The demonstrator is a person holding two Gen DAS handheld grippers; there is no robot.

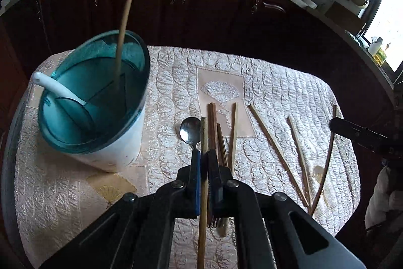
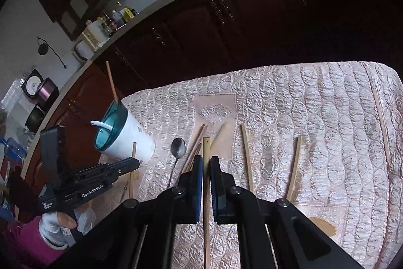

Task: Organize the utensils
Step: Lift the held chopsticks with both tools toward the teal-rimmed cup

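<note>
A white cup with a teal rim (image 1: 100, 102) stands at the table's left and holds a white spoon (image 1: 58, 87) and one light chopstick (image 1: 126, 17). My left gripper (image 1: 204, 155) is shut on a light wooden chopstick (image 1: 203, 168), right of the cup. My right gripper (image 2: 206, 160) is shut on another light chopstick (image 2: 206, 180). A metal spoon (image 1: 190, 130), dark chopsticks (image 1: 214, 132) and several light chopsticks (image 1: 277, 150) lie on the cloth. The cup also shows in the right wrist view (image 2: 123, 138), with the left gripper (image 2: 133, 163) in front of it.
The table has a quilted pink cloth (image 1: 289, 87). Dark wooden cabinets (image 1: 201, 4) under a counter stand behind the table. A dark curved stick (image 1: 327, 160) lies at the right edge. The right gripper's tip (image 1: 352, 132) shows at the far right.
</note>
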